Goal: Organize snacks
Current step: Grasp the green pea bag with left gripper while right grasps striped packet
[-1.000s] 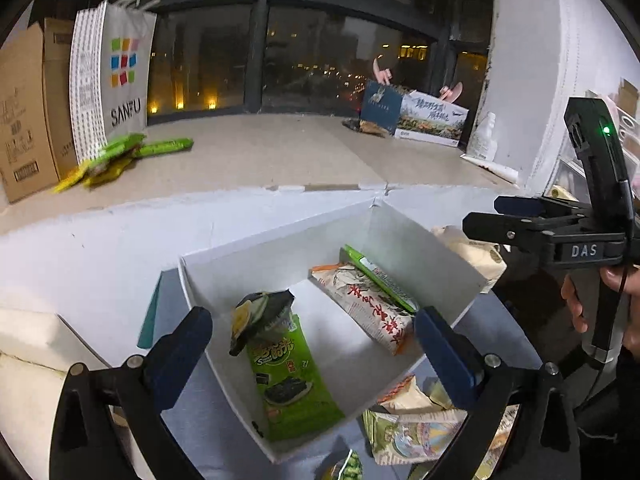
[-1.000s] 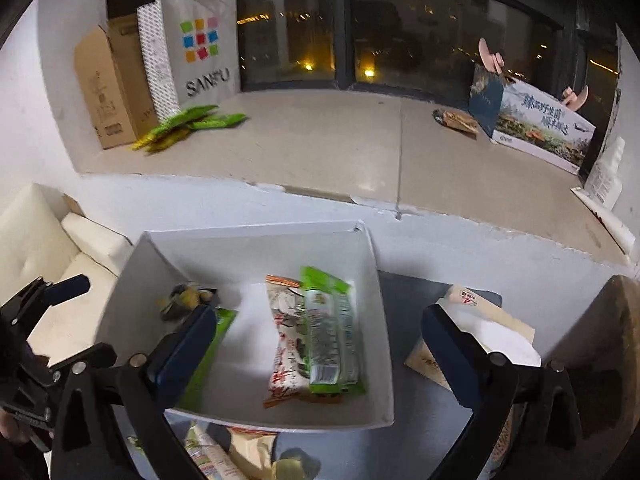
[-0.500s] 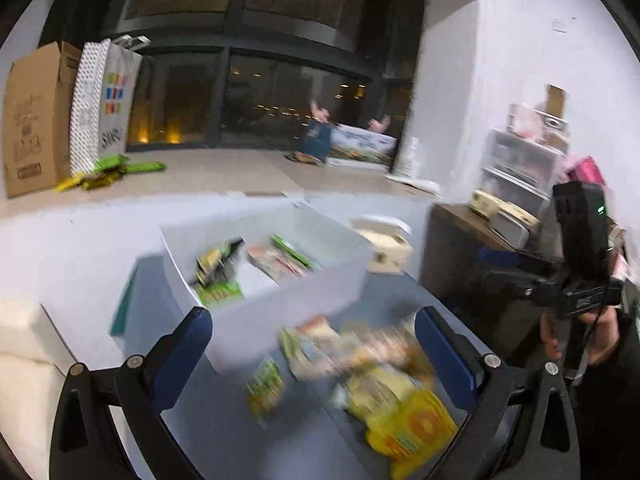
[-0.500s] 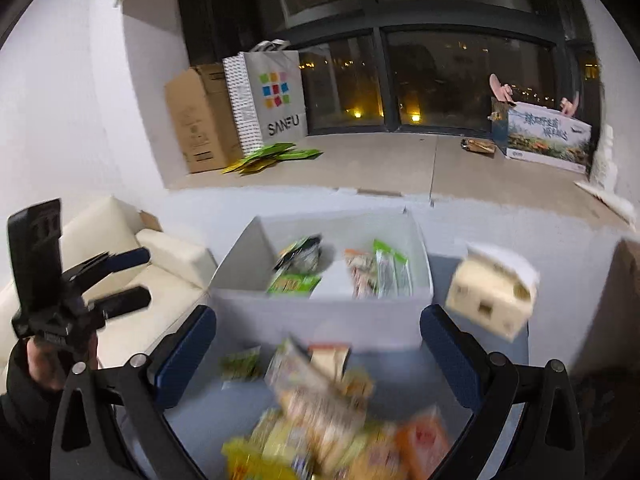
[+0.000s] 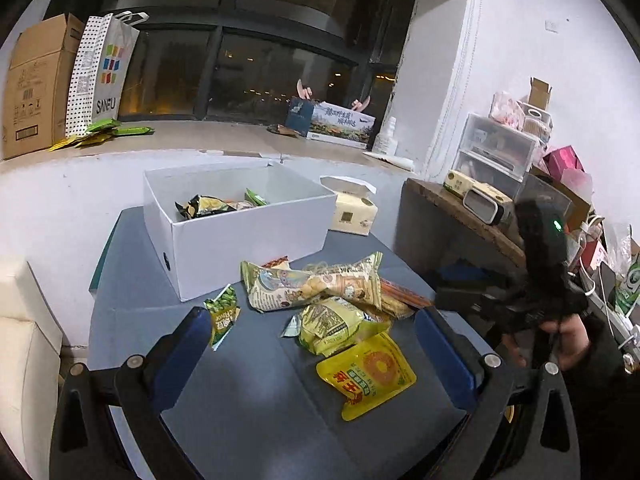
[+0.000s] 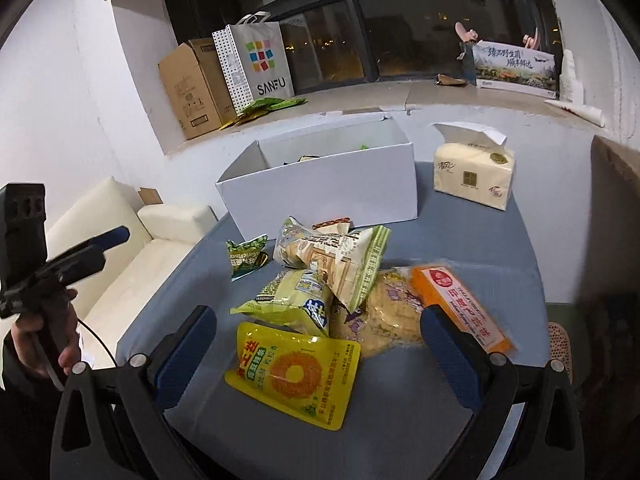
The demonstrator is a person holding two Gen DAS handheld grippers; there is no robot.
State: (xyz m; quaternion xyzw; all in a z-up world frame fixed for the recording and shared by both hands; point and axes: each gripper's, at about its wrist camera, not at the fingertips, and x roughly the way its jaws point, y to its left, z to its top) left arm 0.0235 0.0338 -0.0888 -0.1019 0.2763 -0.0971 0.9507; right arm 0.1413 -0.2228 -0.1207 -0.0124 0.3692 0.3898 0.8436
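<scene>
The only writing that read clearly was "SANFU" on the white paper bag (image 6: 256, 60), which stood on the window ledge beside a brown cardboard box (image 6: 191, 88); the Chinese print on the snack packets was too small to read with certainty. The left gripper (image 5: 312, 344) was held with its blue-padded jaws spread wide and nothing between them, and the right gripper (image 6: 316, 344) was likewise spread and empty. The snack pile lay on the grey-blue table (image 6: 460, 240), directly ahead of both grippers. A yellow pouch with an orange ring (image 6: 294, 372) lay nearest, between the right gripper's fingers but not touching them. Behind it sat a light green packet (image 6: 288, 300), a large cartoon-printed bag (image 6: 336, 256), a pale crinkled packet (image 6: 394, 312) and an orange flat pack (image 6: 460, 304), the last lying just behind the right-hand finger of the right gripper. A small green packet (image 5: 221, 314) lay apart at the left edge of the pile. The white box (image 5: 240, 236) stood beyond the pile and held several packets. A tissue pack (image 6: 472, 172) stood to the right of the box. A cream sofa (image 6: 132, 248) stood beside the table below white walls, and the windows were dark.
</scene>
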